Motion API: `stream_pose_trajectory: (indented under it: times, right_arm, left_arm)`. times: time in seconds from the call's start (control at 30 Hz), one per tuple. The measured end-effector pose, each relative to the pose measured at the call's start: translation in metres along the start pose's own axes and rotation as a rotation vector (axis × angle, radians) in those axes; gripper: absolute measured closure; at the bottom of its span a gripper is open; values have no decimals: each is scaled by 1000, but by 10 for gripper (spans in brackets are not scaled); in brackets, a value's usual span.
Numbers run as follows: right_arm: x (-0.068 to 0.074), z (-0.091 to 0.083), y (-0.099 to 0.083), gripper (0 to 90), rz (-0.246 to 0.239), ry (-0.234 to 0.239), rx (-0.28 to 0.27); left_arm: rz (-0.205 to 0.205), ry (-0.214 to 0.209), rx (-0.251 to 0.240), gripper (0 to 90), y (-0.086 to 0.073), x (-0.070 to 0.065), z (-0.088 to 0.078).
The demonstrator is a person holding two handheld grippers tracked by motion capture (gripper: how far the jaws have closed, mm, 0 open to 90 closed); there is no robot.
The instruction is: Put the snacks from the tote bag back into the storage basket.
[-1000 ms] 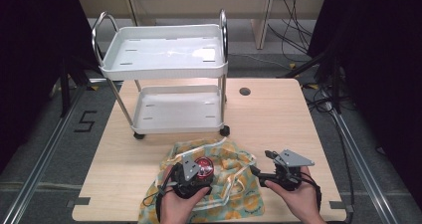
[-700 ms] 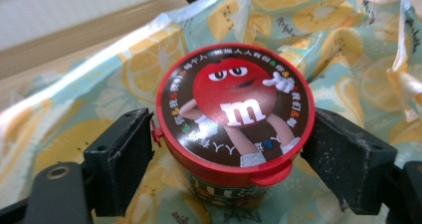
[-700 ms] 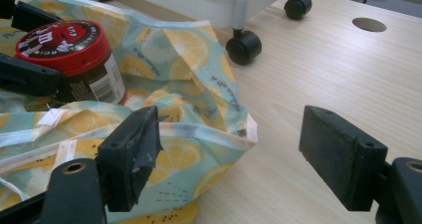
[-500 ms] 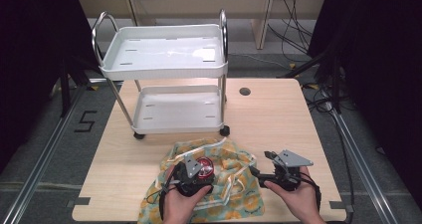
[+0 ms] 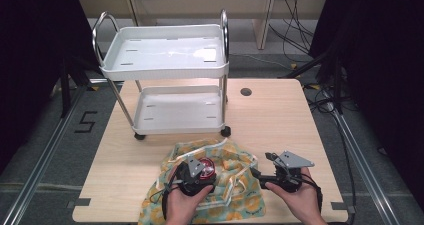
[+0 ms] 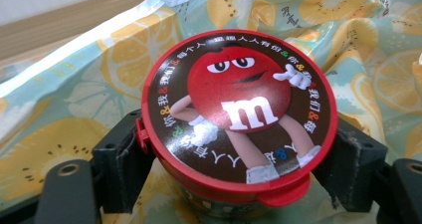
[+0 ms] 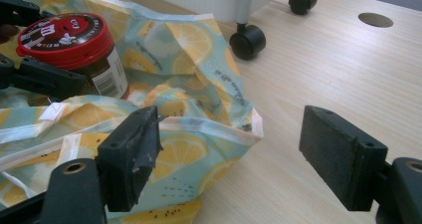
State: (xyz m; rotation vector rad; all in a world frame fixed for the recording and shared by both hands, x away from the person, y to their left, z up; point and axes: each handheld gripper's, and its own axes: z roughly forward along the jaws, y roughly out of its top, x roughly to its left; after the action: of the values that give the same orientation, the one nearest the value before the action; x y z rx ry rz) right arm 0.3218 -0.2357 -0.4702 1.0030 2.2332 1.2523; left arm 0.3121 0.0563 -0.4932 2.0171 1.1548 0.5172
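**Left gripper clamps a candy jar over the lemon bag; right gripper stands wide apart**

Both hands enter from the near edge of the table. The left hand holds the left gripper low over a lemon-print bag, its two black jaws pressed against opposite sides of a candy jar just beneath the red lid. The jar stands upright, above the bag's crumpled cloth. The right hand holds the right gripper just beside the bag's right edge, pointing leftward; its jaws are spread wide with nothing between them, the left jaw over the bag's hem, the right jaw over bare wood.

Beyond the bag stands a white two-tier cart on black wheels, its nearest wheel close to the bag's far edge. A round hole sits in the table to the cart's right.

The lid shows the red M&M's character with a white "m", ringed by Chinese characters too small to read with certainty. A barcode is printed on the jar's side.
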Motion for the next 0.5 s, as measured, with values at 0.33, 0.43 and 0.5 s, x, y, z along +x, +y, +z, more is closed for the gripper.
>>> stream_pose_trajectory:
  times: [0.33, 0.43, 0.5]
  right_arm:
    - [0, 0, 0, 250, -4, 2, -2]
    - [0, -1, 0, 251, 1, -4, 0]
    - [0, -1, 0, 251, 0, -4, 1]
  left_arm:
    - [13, 7, -25, 244, -2, -4, -3]
    - [-12, 4, -47, 246, -2, -6, -2]
    - [-9, 12, -60, 246, -1, -8, -4]
